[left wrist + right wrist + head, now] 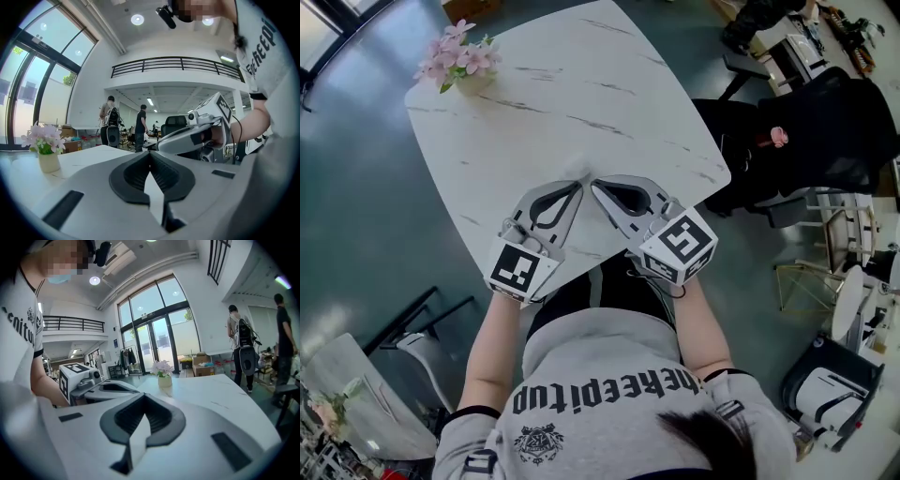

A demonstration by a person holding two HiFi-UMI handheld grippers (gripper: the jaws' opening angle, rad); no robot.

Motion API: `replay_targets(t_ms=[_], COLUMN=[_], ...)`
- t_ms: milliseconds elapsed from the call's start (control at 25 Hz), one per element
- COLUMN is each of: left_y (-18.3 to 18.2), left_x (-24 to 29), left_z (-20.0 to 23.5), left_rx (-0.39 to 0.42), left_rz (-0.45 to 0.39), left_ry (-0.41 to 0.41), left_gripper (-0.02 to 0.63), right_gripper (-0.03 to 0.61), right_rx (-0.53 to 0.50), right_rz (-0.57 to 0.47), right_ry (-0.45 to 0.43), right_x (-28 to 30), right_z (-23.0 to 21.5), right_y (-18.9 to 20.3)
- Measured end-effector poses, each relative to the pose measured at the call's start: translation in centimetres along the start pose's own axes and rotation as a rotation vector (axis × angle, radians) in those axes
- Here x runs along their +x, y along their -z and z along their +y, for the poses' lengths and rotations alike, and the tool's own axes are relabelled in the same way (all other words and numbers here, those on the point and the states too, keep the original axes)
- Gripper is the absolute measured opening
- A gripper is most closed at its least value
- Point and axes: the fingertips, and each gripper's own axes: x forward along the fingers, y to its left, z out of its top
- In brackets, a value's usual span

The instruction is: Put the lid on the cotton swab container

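No cotton swab container and no lid shows in any view. My left gripper (578,184) and right gripper (594,183) hang side by side over the near edge of the white marble table (581,84), tips almost touching and angled towards each other. Both are shut with nothing between the jaws. In the left gripper view the left gripper (150,153) has its dark pads closed, and the right gripper (197,133) is just to its right. In the right gripper view the right gripper (144,397) is closed too, with the left gripper (91,380) at its left.
A small vase of pink flowers (459,61) stands at the table's far left corner. Black office chairs (825,141) and desks crowd the right side. Two people (110,124) stand beyond the table. Another chair (422,347) sits on the floor at the lower left.
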Motion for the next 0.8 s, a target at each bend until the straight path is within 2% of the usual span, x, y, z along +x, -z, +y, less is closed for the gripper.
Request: replay_targets(t_ms=[200,560,800], left_y=[-1.6,-3.7,-4.4], left_x=[-0.1,-0.2,-0.5], left_z=[-0.3,-0.7,-0.6], left_rx=[-0.003,0.038,0.024], left_rz=[-0.026,-0.056,-0.071], left_ry=[0.020,0.031,0.023], left_gripper=[0.015,0.015,0.015], right_gripper=[0.009,0.009,0.009], right_rx=[-0.006,-0.017,-0.018], right_rz=[-0.035,-0.094,-0.122], right_ry=[0.017,0.024,0.030], right_x=[-0.6,-1.2,-1.5], right_z=[0.4,1.0,1.2], right_y=[-1.0,-2.7,-3.3])
